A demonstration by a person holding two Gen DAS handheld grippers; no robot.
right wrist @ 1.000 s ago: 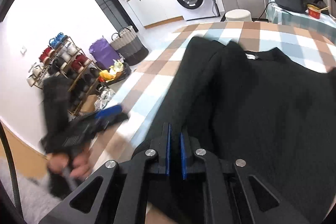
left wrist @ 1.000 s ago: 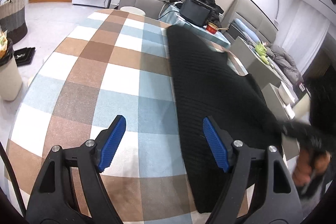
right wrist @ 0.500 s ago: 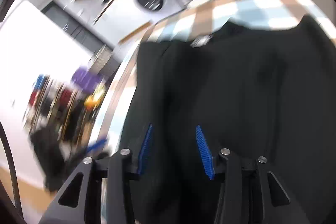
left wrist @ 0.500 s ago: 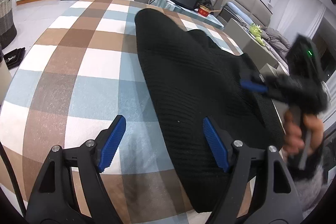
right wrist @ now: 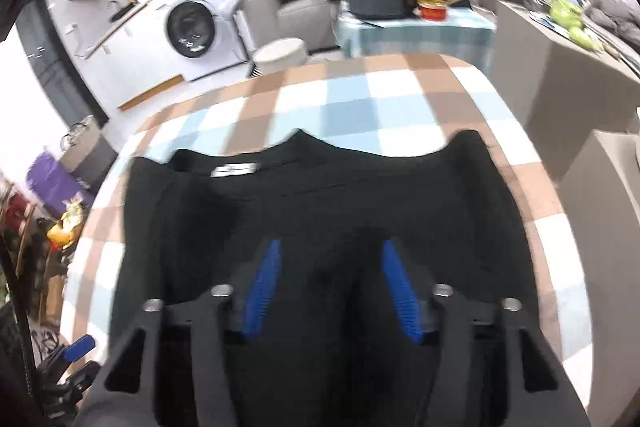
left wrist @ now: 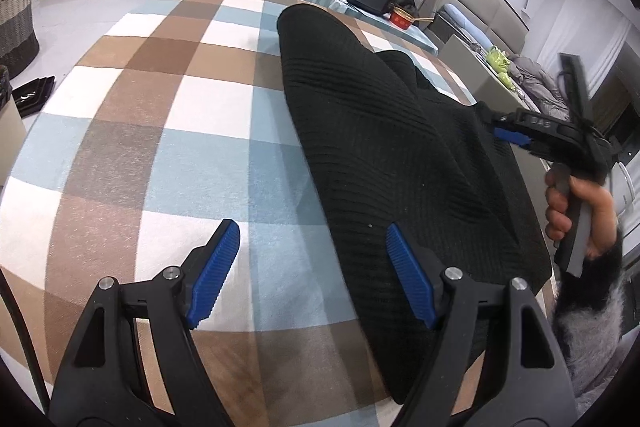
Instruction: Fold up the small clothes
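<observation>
1. I have the black knit top point(right wrist: 320, 211) lying on the checked tablecloth point(left wrist: 168, 131), along the table's right edge as my left camera sees it, with its near end close to the near edge. Its white label point(right wrist: 234, 170) faces up at the far end in the right view.

2. My left gripper point(left wrist: 312, 271) stands wide open over the near edge and holds nothing: one pad is over bare cloth, the other over the knit's border. If I close from here I judge I would pinch tablecloth along with the garment.

3. My right gripper point(right wrist: 330, 287) is opening above the middle of the top, and I see nothing pressed between its pads. The right view is blurred, so I cannot tell how close the pads are to the fabric; a bite here might take only the upper layer.

4. One side already looks folded over. Dragging rather than lifting could pull that fold open.

5. The garment lies near the table's edge, so a careless tug could slide it off.
</observation>
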